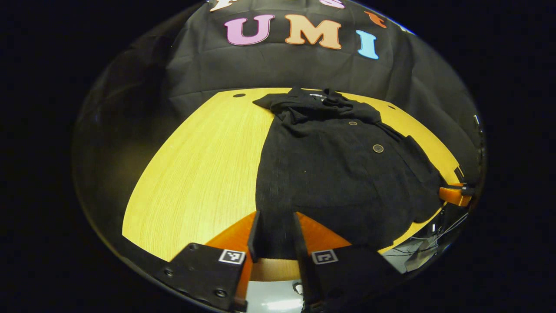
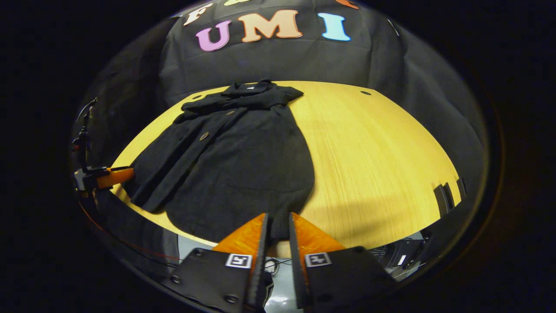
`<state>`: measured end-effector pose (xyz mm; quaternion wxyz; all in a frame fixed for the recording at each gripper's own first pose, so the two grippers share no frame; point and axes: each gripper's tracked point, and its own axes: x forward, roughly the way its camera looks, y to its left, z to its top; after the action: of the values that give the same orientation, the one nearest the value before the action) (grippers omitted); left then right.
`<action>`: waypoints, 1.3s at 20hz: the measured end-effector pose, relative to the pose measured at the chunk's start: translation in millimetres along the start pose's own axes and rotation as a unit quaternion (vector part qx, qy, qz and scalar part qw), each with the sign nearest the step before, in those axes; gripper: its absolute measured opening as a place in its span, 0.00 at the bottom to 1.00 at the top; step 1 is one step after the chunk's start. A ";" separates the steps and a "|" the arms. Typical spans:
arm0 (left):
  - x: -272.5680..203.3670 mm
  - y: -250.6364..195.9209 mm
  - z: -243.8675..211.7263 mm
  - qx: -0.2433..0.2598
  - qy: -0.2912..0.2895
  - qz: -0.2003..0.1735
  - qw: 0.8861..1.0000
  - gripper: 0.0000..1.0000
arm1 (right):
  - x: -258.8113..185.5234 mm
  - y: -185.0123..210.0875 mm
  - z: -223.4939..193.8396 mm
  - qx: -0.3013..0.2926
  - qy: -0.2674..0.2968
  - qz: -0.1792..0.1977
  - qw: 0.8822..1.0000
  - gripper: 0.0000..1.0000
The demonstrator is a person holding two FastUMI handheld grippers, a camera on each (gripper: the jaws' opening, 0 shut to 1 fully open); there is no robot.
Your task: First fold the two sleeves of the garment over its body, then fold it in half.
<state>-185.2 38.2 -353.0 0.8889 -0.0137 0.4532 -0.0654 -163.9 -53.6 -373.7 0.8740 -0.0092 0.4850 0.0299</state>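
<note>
Wooden table (image 2: 382, 143) (black-draped booth)

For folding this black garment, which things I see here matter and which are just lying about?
For the job: black garment, its near hem between the left gripper fingers, right gripper, wooden table it lies on.

Lying about: two dark upright pieces at the table's edge.

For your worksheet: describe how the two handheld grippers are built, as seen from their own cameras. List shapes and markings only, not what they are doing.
The left gripper and the right gripper look alike. Each has two wedge-shaped fingers narrowing toward the tips, mounted on flat black plates with visible screw heads. Each plate carries a small square black-and-white tag next to its finger. No cables on the grippers themselves can be made out.
</note>
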 end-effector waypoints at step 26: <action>-18.1 -24.2 196.7 -0.083 -0.109 0.034 0.990 0.00 | -31.9 -1.1 191.9 -0.017 -0.144 0.119 0.982 0.03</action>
<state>-39.3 9.7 -220.6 0.9304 -0.0792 0.3579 0.0053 -18.1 -47.4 -245.1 0.9246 0.0377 0.3509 0.1430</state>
